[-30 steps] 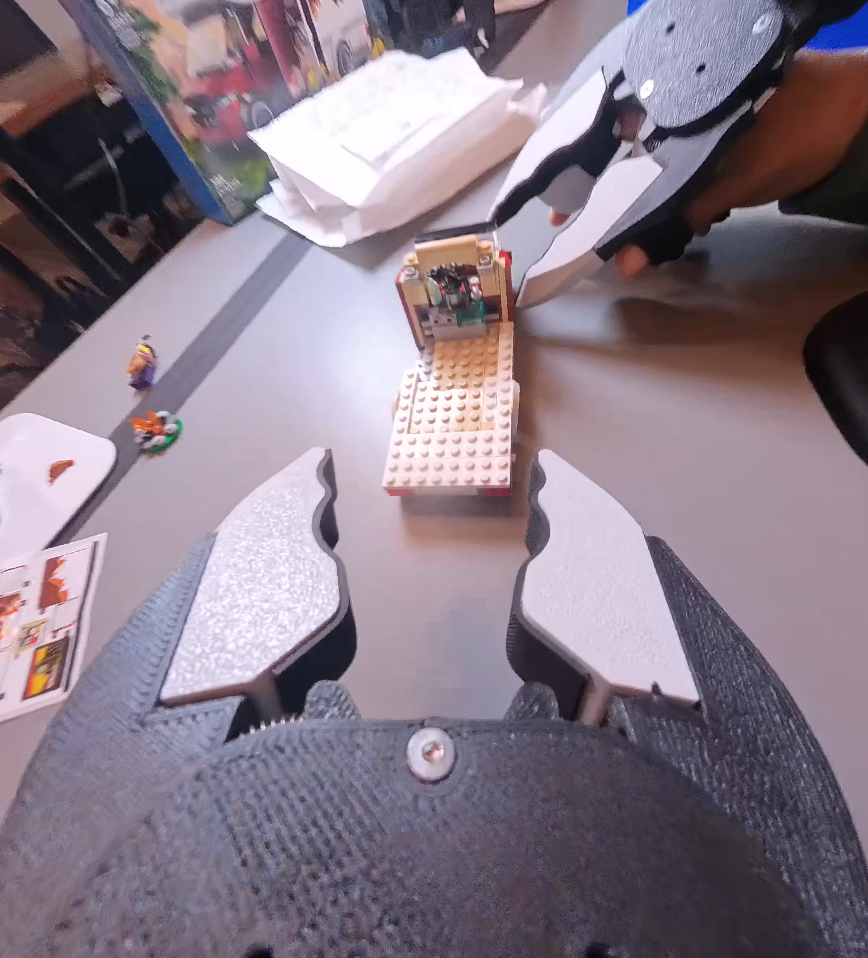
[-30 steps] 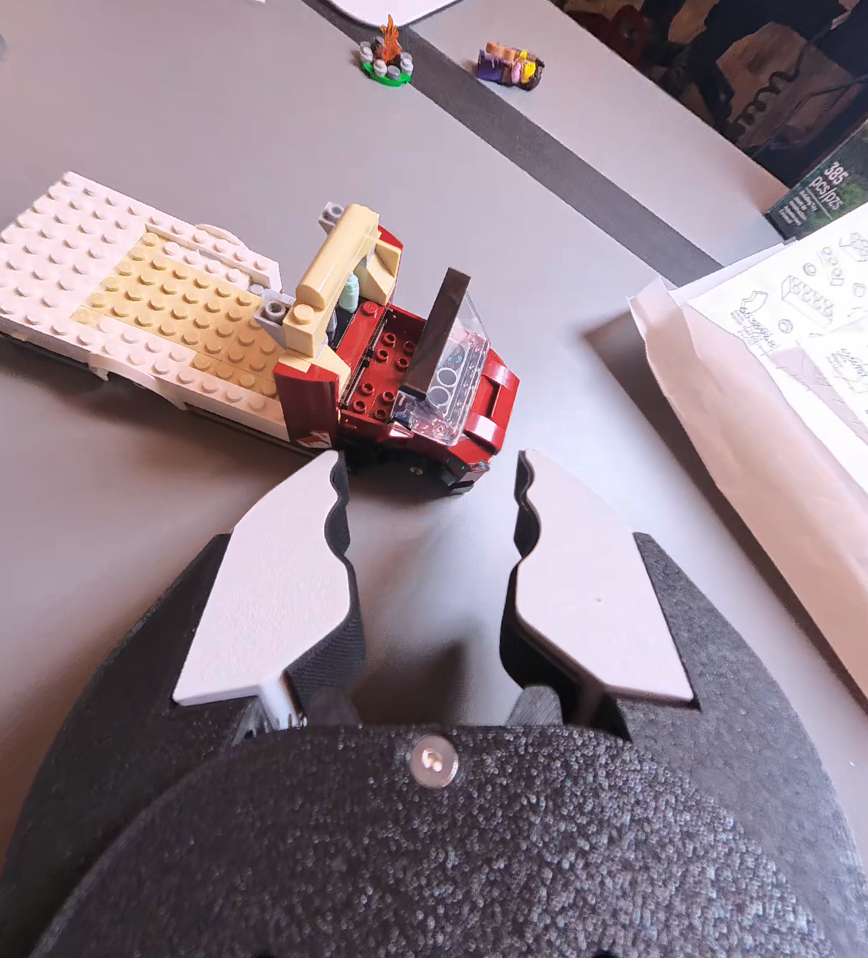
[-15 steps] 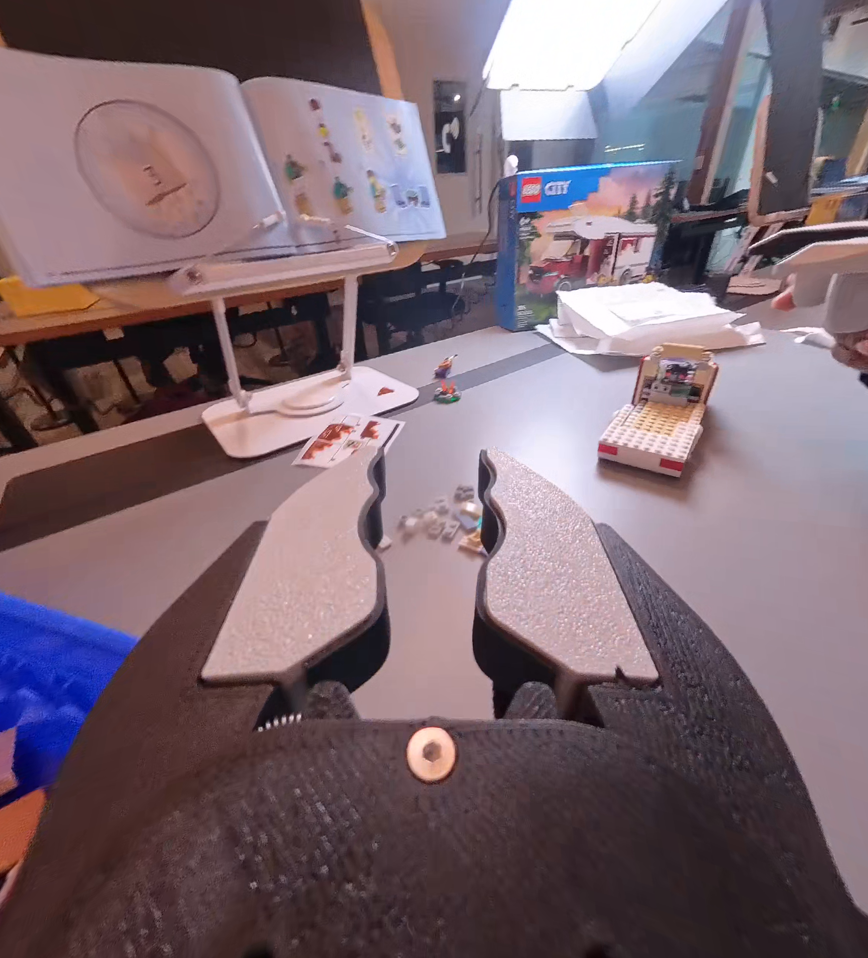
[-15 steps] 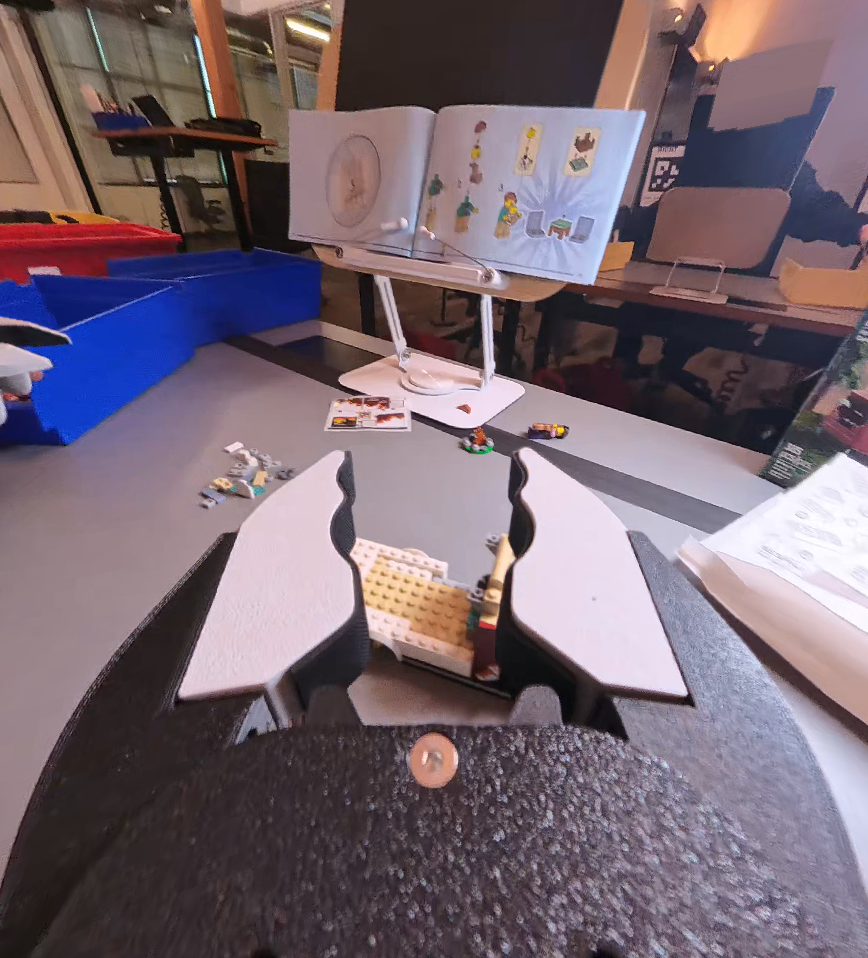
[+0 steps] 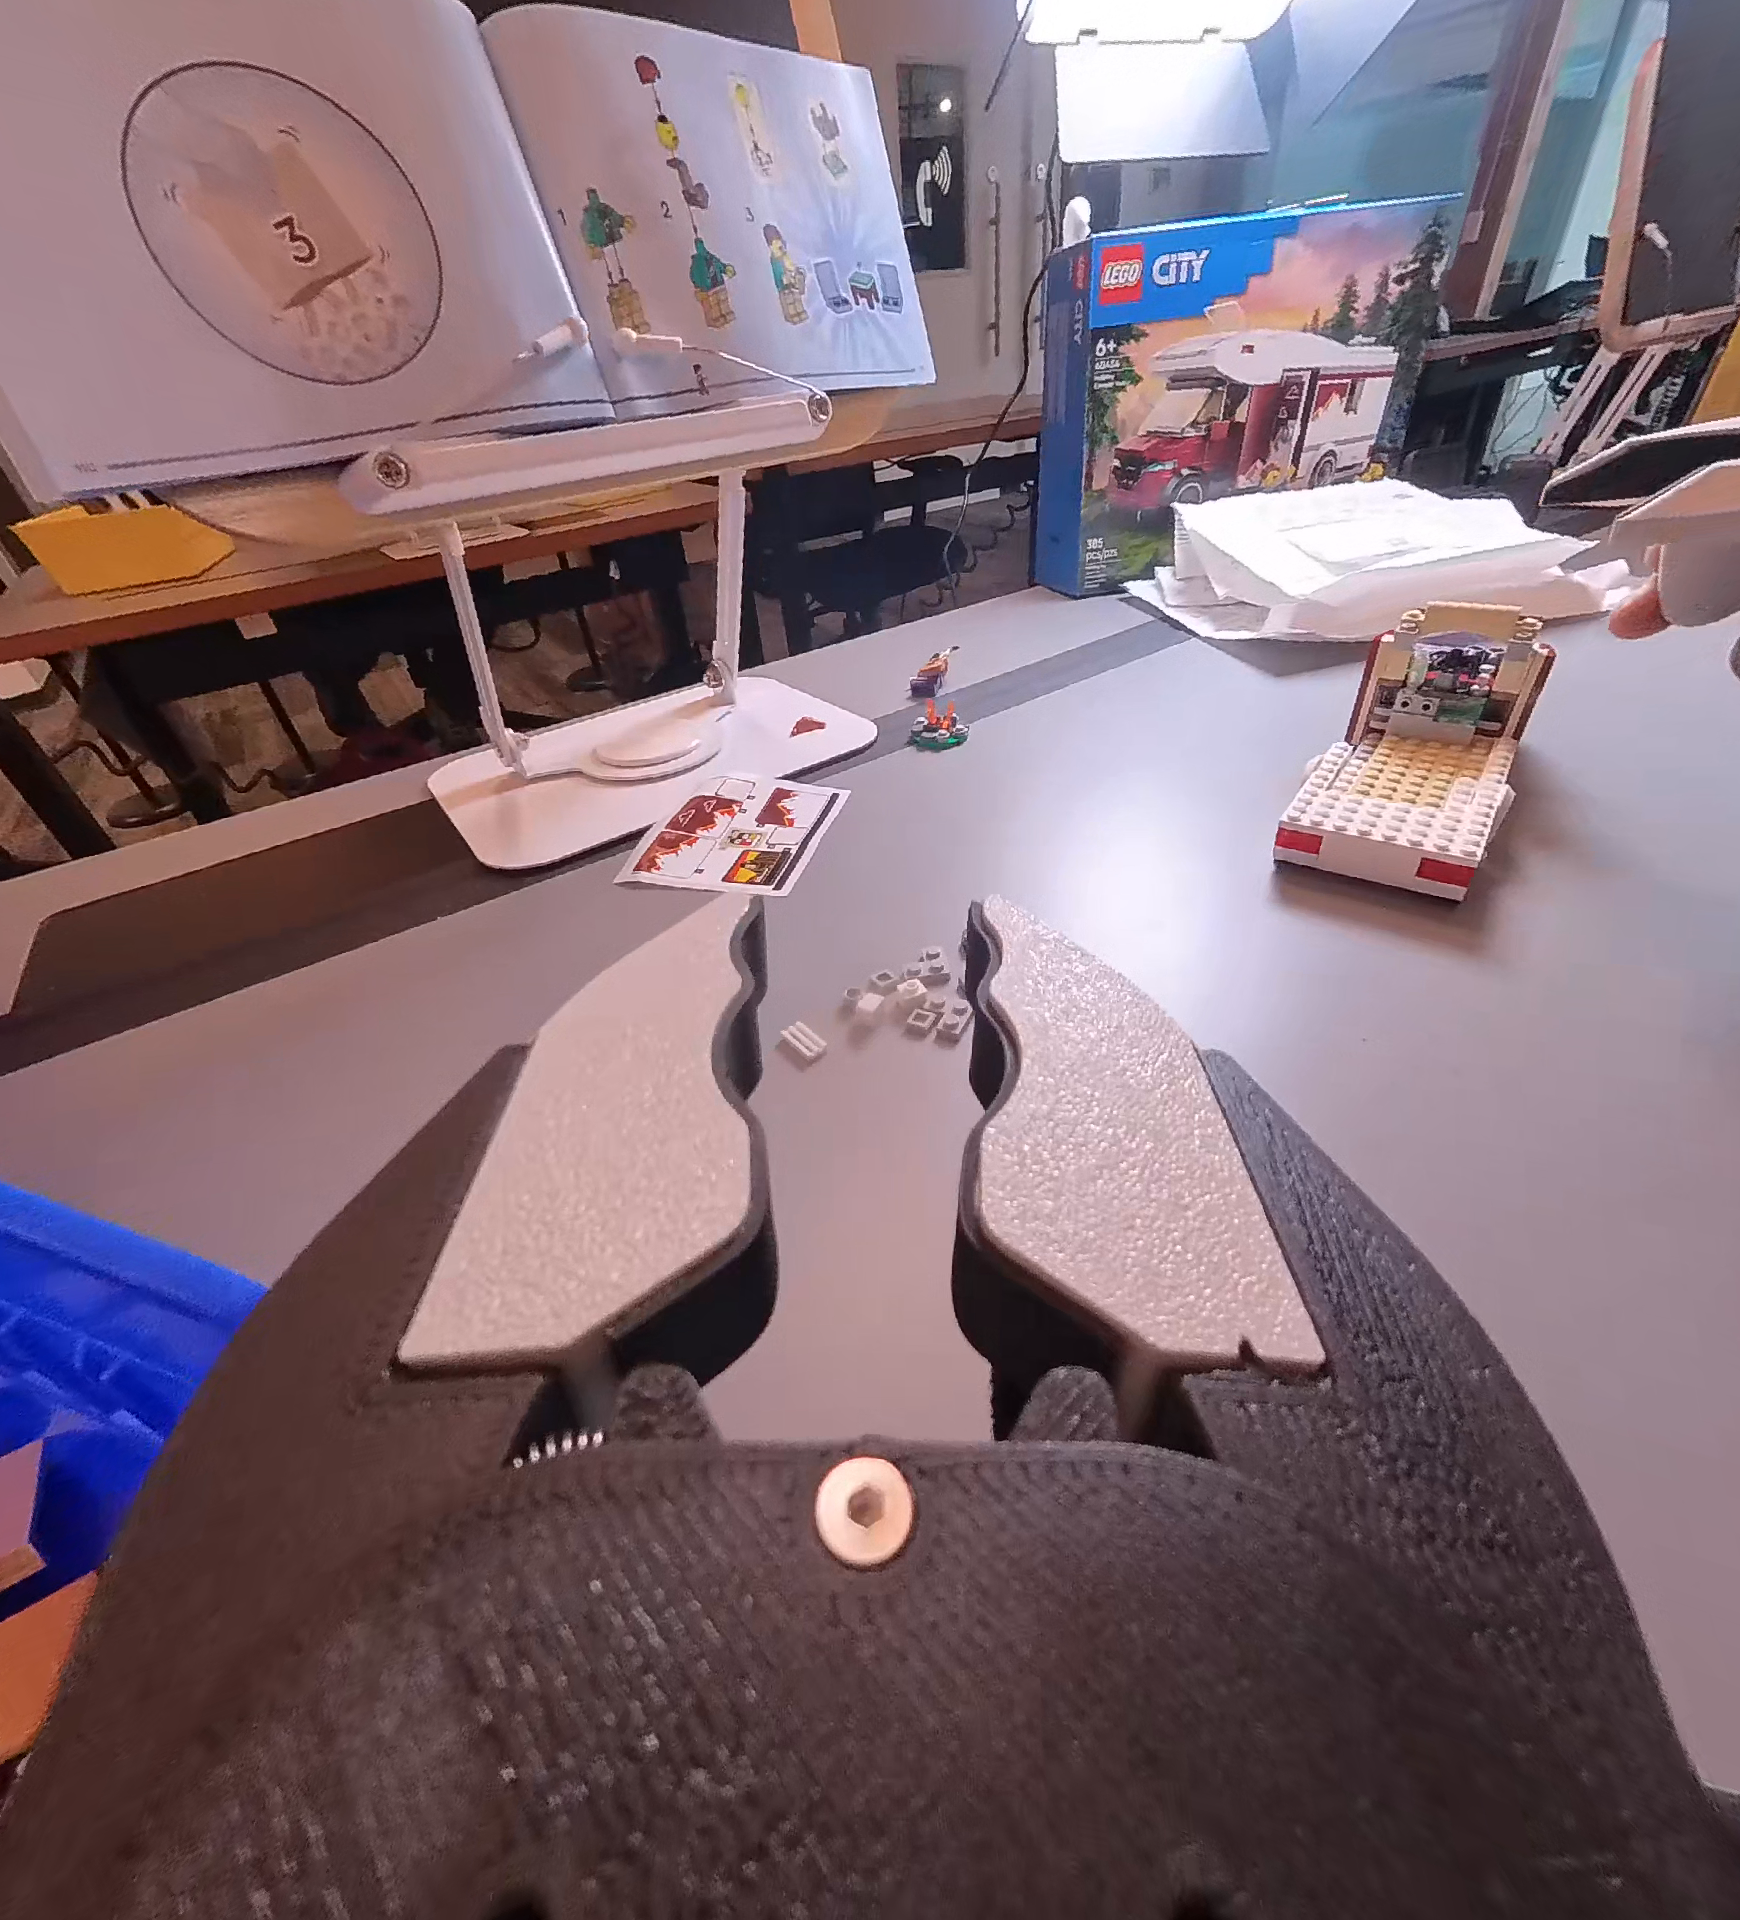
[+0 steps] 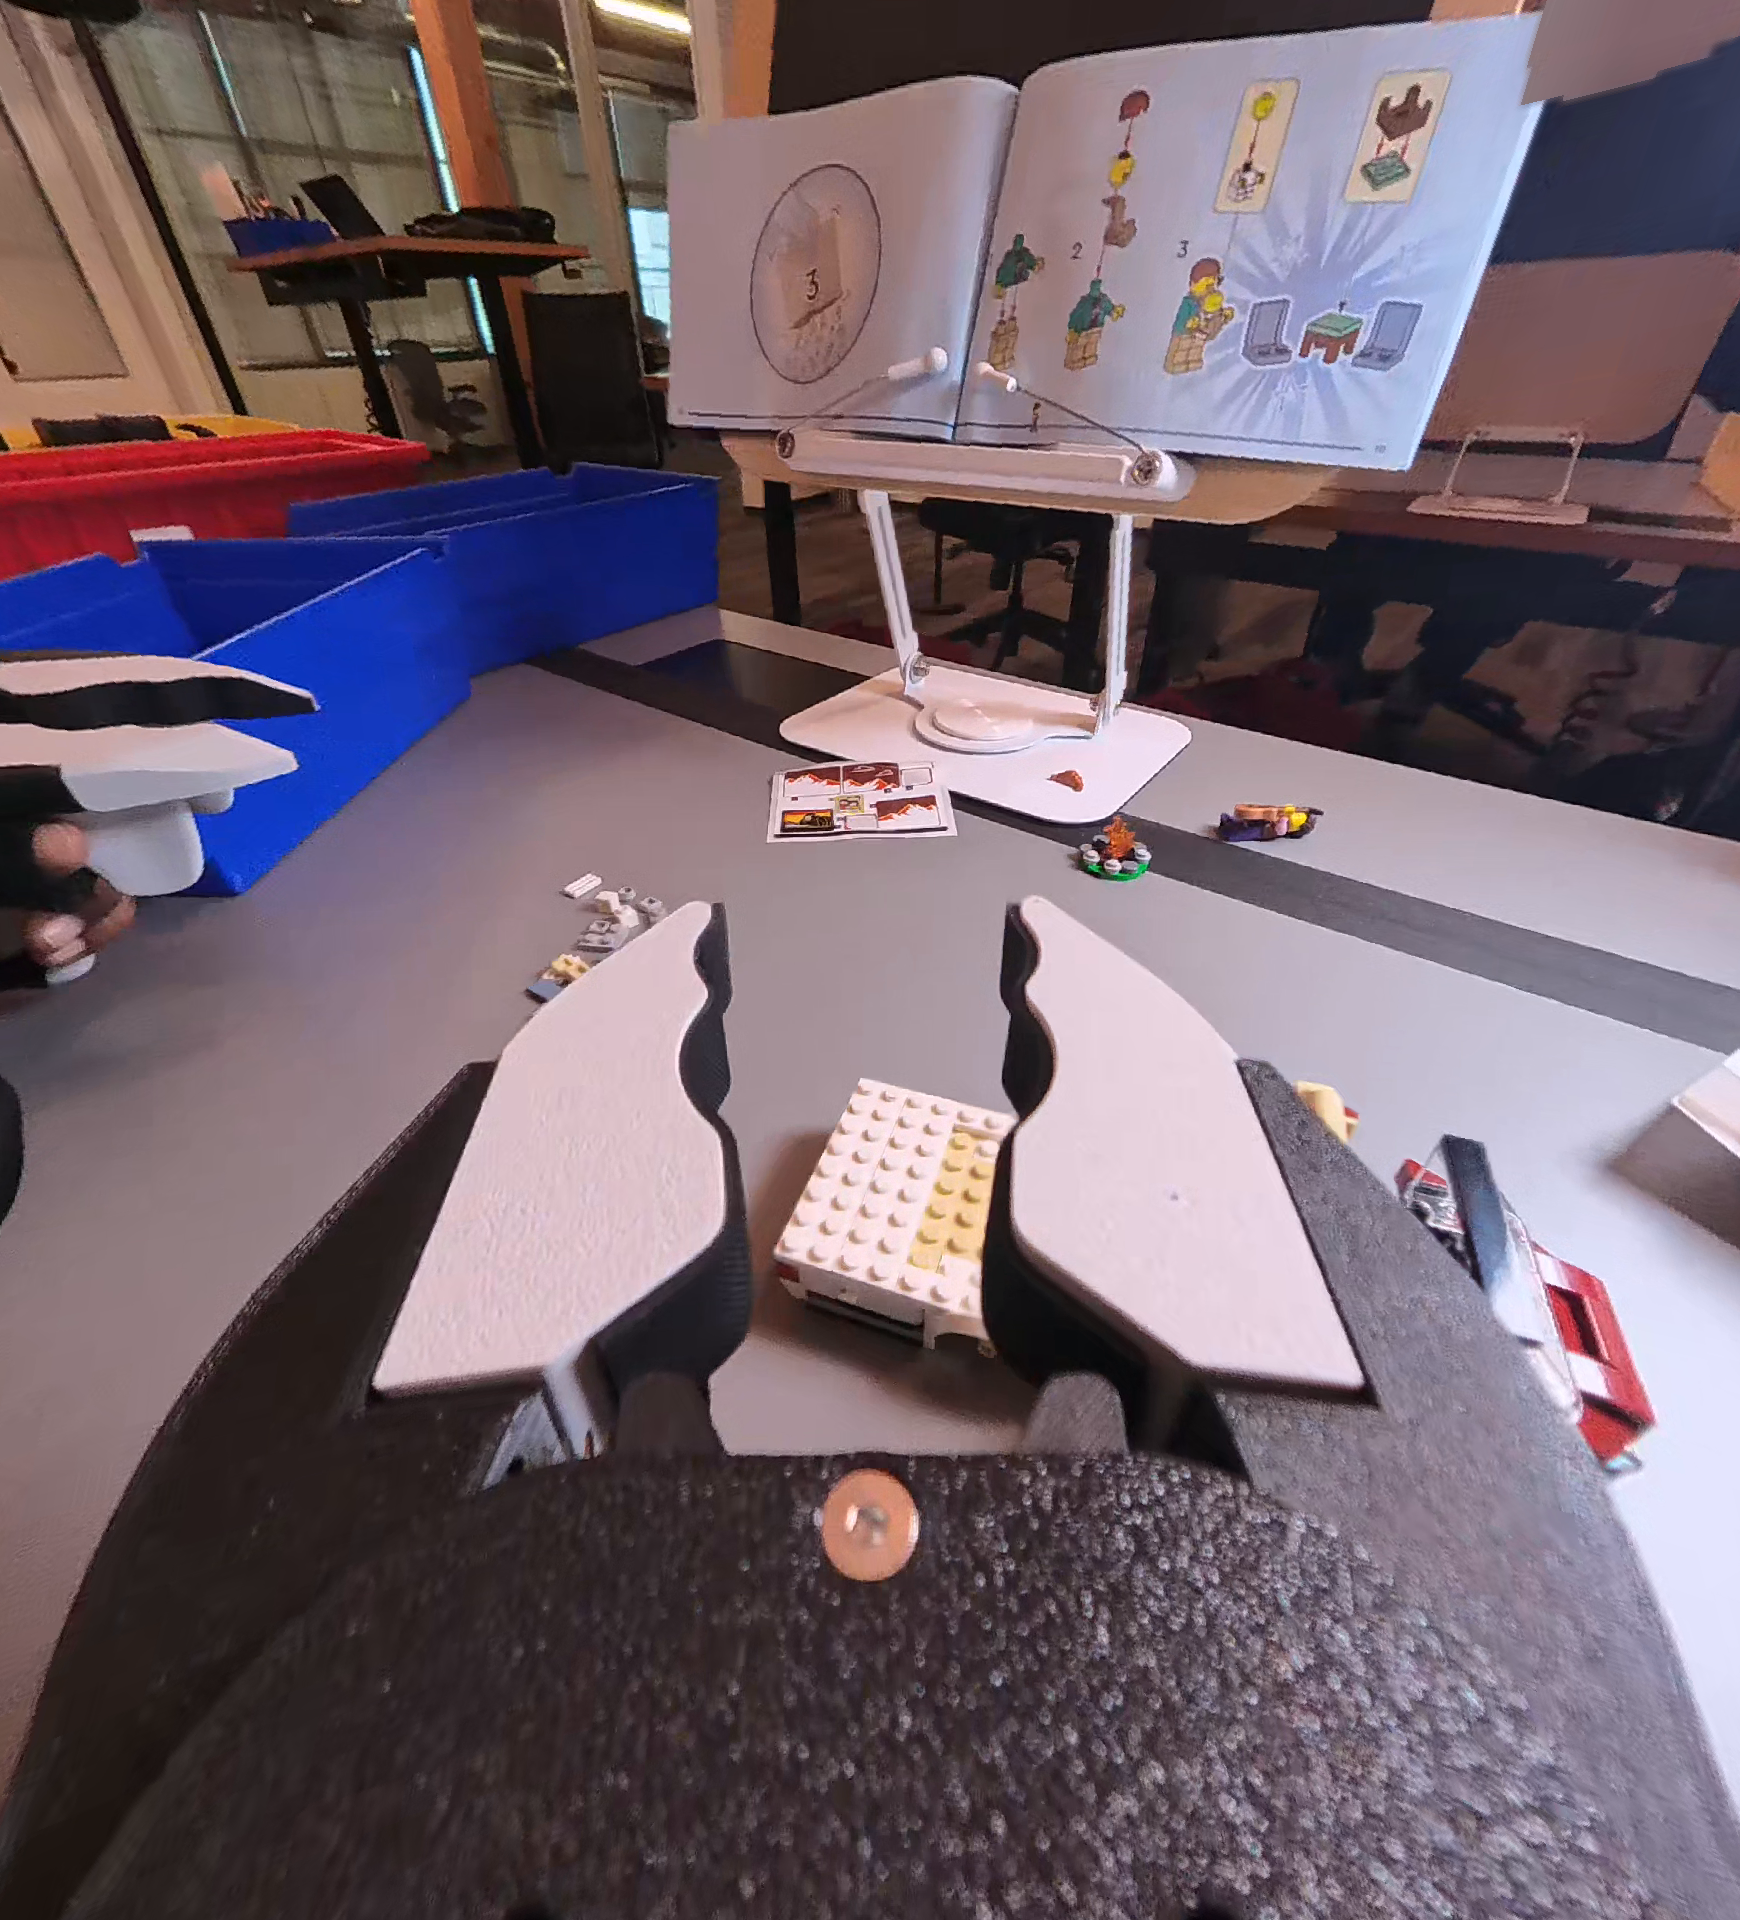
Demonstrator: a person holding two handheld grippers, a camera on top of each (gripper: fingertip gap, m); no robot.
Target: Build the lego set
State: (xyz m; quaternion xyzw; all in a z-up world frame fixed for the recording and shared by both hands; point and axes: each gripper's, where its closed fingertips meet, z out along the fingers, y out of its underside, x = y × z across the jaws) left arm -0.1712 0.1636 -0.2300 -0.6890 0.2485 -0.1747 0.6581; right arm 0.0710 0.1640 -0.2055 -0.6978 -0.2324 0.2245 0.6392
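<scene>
The half-built camper truck [image 5: 1406, 774], white and tan studded bed with a dark red cab, stands on the grey table at the right of the left wrist view. In the right wrist view it [image 6: 897, 1205] lies just below and behind my open right gripper [image 6: 861, 914], partly hidden by the fingers. A small pile of grey loose pieces [image 5: 907, 997] lies on the table right in front of my open, empty left gripper [image 5: 864, 914]; it also shows in the right wrist view [image 6: 606, 920]. Both grippers are raised above the table.
An open instruction book on a white stand [image 5: 409, 239] stands at the back. A sticker sheet [image 5: 736, 836], a campfire piece [image 5: 939, 727] and a lying minifigure [image 5: 933, 670] are near it. The set's box [image 5: 1230, 384] and paper bags [image 5: 1365, 551] sit back right. Blue bins [image 6: 326, 613] are at the left.
Both grippers lifted and tilted up from the truck to a level view. My left gripper swung left to the loose pieces and narrowed, then opened slightly. My right gripper now sits over the truck's bed.
</scene>
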